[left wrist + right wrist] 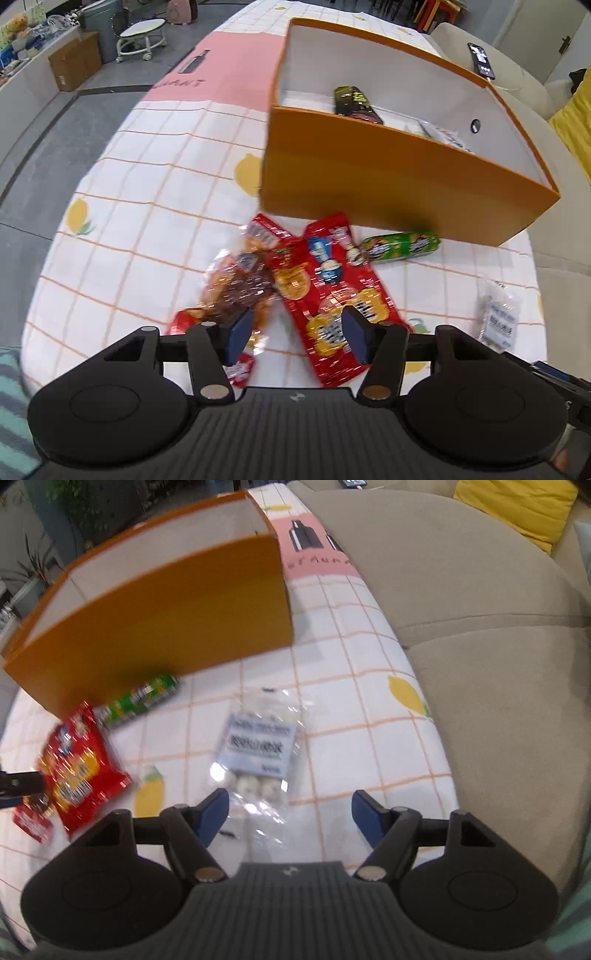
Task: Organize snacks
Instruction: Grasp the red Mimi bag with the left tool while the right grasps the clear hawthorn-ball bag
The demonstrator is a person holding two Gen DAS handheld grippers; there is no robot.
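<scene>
Your work surface is a table [147,206] draped in a white cloth with an orange grid, yellow lemon prints and a pink panel at its far end. On it stands an orange box [388,177] with white inner walls, open at the top; a dark packet [354,99] and a pale packet [443,134] lie inside. Just in front of the box lie a green sausage-shaped snack [400,245], a long red snack bag [332,291] and a clear bag of brown pieces [236,284], the red and brown ones overlapping. Your left gripper [297,334] hangs above that pile with its jaws parted and nothing clamped; the red bag shows beneath the gap. Your right gripper [290,814] is spread wide over a clear packet of pale round sweets [258,753], gripping nothing, with the packet flat on the cloth well apart from the red bag. A beige sofa [480,627] borders the table on that side, with a yellow cushion [517,506] on it and a phone [480,61] resting on its arm. Beyond the table's other side is grey floor, a white round stool [142,35] and a cardboard carton [75,61].
</scene>
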